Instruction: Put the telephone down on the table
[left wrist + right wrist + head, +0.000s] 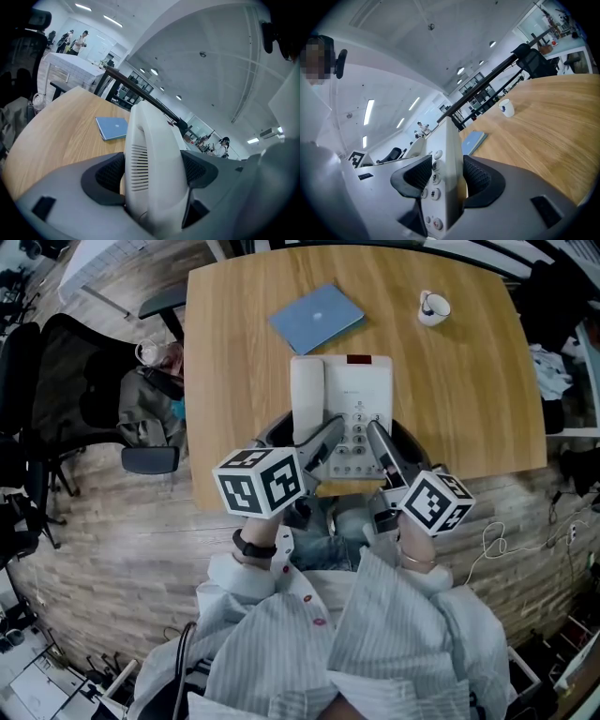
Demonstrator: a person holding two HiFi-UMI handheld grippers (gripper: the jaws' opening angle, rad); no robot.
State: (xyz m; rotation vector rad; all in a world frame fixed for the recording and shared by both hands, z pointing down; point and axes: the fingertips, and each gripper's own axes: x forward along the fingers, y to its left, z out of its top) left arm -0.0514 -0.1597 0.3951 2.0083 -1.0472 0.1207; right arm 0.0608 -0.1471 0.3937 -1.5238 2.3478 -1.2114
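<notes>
A white telephone, its handset on the left side, is at the near edge of the wooden table. Whether it rests on the wood or hangs just above it I cannot tell. My left gripper is shut on the handset side of the telephone, with a dark pad against each flank. On the keypad side, my right gripper is shut across the telephone's right edge, and number keys show beside its left pad.
A blue notebook lies beyond the telephone, and a white mug stands at the far right. A black office chair and a bag are left of the table. A white cable trails on the floor at the right.
</notes>
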